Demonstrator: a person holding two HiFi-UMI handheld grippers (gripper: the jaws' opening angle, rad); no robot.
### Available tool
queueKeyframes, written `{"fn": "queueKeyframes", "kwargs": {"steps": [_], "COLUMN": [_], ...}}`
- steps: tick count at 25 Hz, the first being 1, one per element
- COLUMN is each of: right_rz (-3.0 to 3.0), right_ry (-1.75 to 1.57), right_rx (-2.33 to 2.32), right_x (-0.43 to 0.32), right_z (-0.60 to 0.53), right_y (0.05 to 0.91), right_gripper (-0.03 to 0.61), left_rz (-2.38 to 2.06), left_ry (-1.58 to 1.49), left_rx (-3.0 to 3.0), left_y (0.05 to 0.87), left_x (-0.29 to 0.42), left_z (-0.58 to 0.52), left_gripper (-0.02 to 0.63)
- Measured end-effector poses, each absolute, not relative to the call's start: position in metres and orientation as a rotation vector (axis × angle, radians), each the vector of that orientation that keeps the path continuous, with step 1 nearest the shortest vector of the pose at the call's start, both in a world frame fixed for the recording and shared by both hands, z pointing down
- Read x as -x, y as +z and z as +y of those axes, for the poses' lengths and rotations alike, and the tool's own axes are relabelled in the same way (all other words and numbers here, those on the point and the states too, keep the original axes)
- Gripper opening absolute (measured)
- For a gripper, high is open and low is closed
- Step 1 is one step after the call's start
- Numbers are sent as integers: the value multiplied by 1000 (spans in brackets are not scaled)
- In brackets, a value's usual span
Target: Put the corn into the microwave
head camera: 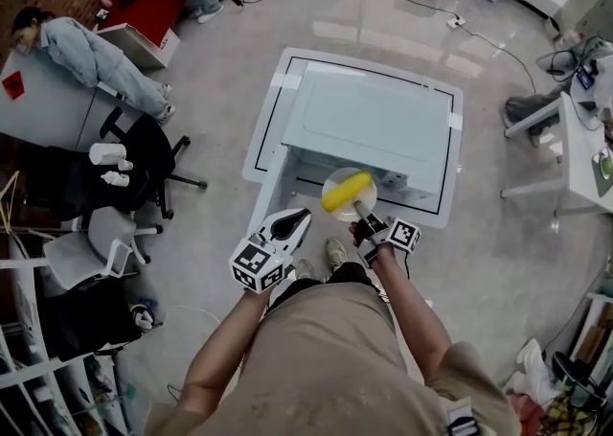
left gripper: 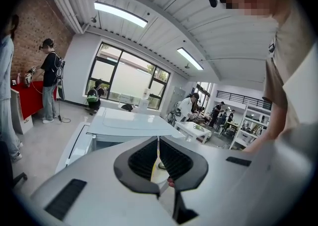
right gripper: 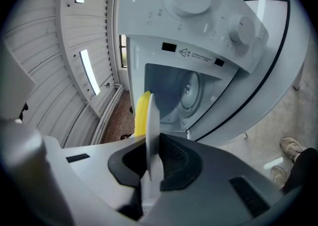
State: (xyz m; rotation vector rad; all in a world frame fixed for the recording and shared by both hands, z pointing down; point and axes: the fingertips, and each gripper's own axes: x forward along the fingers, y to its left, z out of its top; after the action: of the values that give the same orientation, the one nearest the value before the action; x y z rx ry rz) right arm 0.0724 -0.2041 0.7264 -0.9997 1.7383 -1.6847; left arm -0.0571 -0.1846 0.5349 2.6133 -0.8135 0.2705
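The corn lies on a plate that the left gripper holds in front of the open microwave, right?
No, the right gripper holds the plate, as the right gripper view shows. The corn does lie on it, in front of the open microwave.

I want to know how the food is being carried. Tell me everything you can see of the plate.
The plate is small, round, thin and pale, and looks like glass or glazed white ware. It is held in the air, about level, in front of the open microwave. The right gripper has its jaws shut on the near rim; in the right gripper view the rim shows edge-on as a thin white strip between the pads. The yellow corn lies across the plate's top. Nothing else touches it.
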Motion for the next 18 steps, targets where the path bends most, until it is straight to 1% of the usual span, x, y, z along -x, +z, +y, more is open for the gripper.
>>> {"fn": "queueKeyframes", "kwargs": {"steps": [7, 18], "right_rz": [1738, 1577], "right_ry": [-1694, -1745], "right_rx": [1044, 1094], "right_x": [-78, -81], "right_z": [-231, -263], "right_y": [763, 811], "right_gripper": [28, 28], "left_rz": [-831, -897], "left_ry": [307, 359], "left_rx": [-2585, -2552], "left_y": [552, 575], "left_x": [49, 38], "left_z": [-200, -225], "left_gripper": [2, 2]}}
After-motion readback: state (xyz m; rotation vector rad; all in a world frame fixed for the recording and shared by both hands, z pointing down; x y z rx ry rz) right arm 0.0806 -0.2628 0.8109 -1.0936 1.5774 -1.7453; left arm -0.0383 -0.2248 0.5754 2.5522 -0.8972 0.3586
